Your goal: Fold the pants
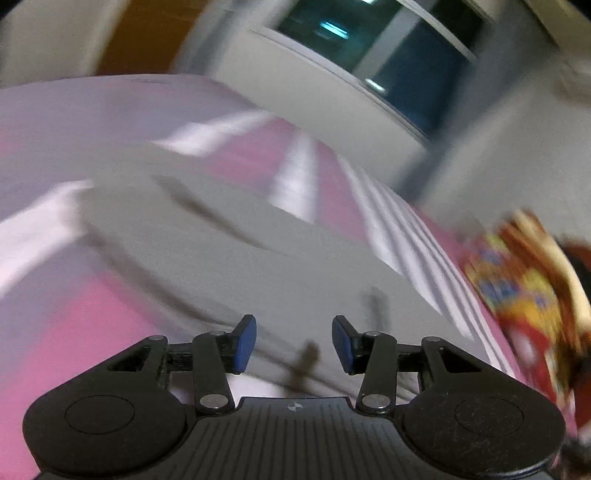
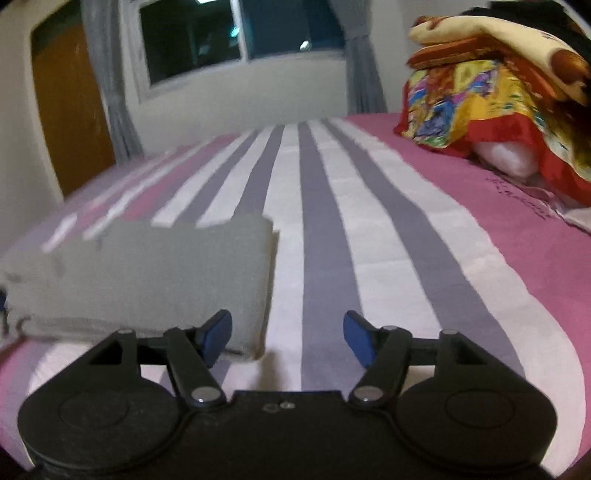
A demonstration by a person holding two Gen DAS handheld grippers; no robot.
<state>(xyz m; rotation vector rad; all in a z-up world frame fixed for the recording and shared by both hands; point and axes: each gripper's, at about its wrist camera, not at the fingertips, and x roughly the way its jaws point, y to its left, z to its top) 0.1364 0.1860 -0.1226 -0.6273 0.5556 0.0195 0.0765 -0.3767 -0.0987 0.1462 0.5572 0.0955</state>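
Grey pants (image 2: 140, 277) lie folded into a thick rectangle on the striped bed, at the left in the right wrist view. My right gripper (image 2: 287, 339) is open just in front of the fold's near right corner, nothing between its blue pads. In the left wrist view the picture is badly blurred. The grey pants (image 1: 229, 254) spread across the middle there, and my left gripper (image 1: 294, 343) hovers over their near edge, open, with a clear gap between its pads and nothing held.
The bed sheet (image 2: 369, 236) has pink, white and grey stripes. A pile of bright red and yellow blankets (image 2: 491, 96) sits at the far right of the bed, also seen as the blankets (image 1: 524, 288) in the left wrist view. A window (image 2: 236, 33), curtains and a wooden door (image 2: 70, 110) stand behind.
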